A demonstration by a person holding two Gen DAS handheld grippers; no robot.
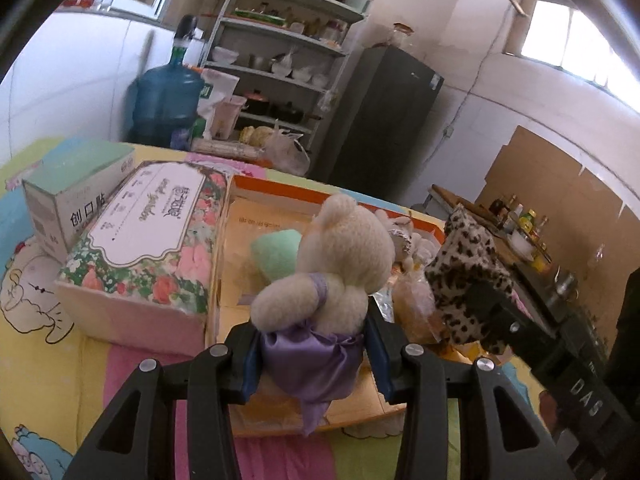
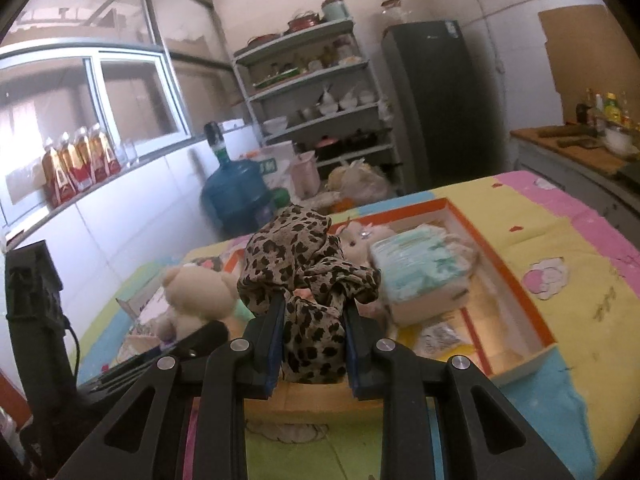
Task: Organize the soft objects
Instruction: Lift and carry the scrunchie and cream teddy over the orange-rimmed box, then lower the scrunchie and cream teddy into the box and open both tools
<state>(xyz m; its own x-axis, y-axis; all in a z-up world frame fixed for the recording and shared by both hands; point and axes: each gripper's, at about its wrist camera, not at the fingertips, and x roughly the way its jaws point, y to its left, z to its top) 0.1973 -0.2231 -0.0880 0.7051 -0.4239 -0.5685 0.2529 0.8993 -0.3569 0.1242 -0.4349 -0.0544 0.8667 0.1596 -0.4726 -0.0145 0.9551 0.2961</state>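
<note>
Left wrist view shows the left gripper (image 1: 312, 354) pinching a cream bear (image 1: 340, 264) by its purple satin skirt, held above the near edge of the orange-rimmed box (image 1: 280, 184); the plush should be light and squashy, but satin is slippery, so a hold nearer the stuffed body looks safer. Right wrist view has the right gripper (image 2: 312, 344) clamped on a bunched leopard cloth (image 2: 300, 256), limp and light, over the same box beside a tissue pack (image 2: 416, 264).

White walls, shelf rack (image 2: 320, 92), dark fridge (image 2: 436, 100), sunlit window (image 1: 576, 40).
</note>
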